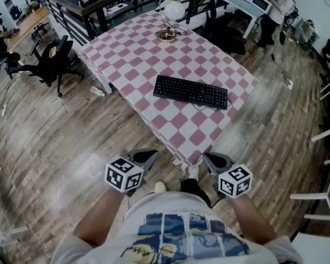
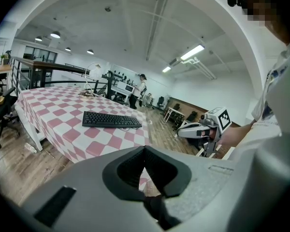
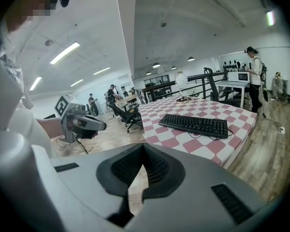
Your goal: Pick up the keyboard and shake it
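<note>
I have both tools low in front of the body, short of the table (image 1: 133,33), one on each side of its near corner. The left hand-held gripper (image 1: 149,156) is clenched. In its own view the two dark ribbed pads meet at the tip and I see only floor and cloth beyond them. The right hand-held gripper (image 1: 211,159) is clenched too, pads together and nothing between them. Each points forward and somewhat down, and each shows up in the other's view with its marker cube on top.

The black keyboard (image 1: 191,92) lies flat on the pink and white checked tablecloth (image 1: 179,131). It sits in the nearer half of the table, close to the right-hand edge and slanted slightly across the squares. Its thin black cable (image 1: 200,116) loops over the cloth on the side facing me. The keyboard is well apart from both tools, and neither touches it.

At the far end of the table stands a lamp with a white globe shade (image 1: 173,7) on a brass base (image 1: 166,35). A black office chair (image 1: 53,59) stands on the wooden floor (image 1: 71,136) to the left of the table. Farther back on the right, a person (image 1: 276,11) stands beside a white desk (image 1: 243,3).
</note>
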`<state>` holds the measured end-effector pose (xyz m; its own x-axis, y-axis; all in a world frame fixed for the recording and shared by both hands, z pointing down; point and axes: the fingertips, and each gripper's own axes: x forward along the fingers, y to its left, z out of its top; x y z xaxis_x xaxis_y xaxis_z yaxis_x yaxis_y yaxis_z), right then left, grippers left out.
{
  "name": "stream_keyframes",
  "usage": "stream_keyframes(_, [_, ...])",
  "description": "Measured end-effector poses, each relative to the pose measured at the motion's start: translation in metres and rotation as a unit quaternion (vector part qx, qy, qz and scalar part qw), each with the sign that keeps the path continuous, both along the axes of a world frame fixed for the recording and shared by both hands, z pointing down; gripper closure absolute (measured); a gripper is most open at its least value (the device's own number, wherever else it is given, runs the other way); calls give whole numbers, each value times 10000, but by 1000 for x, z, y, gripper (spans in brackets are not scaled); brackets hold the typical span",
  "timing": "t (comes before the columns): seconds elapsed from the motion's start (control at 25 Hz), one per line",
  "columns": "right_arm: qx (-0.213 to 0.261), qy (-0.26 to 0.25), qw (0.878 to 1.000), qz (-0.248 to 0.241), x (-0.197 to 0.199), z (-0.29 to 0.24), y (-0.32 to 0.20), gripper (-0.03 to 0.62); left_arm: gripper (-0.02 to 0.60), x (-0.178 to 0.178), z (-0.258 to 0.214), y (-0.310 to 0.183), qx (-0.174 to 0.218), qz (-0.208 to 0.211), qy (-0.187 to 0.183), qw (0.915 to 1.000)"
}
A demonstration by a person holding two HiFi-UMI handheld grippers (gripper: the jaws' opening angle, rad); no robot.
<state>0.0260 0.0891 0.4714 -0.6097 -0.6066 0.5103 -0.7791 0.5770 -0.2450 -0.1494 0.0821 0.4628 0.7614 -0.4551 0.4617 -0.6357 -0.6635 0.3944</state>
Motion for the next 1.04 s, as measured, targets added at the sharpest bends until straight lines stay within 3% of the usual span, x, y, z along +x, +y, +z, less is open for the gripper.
stream_keyframes(1.04, [115,265,9991,-307,-36,-1,13,595,578,-35,8,24,-69,-128,67,9999])
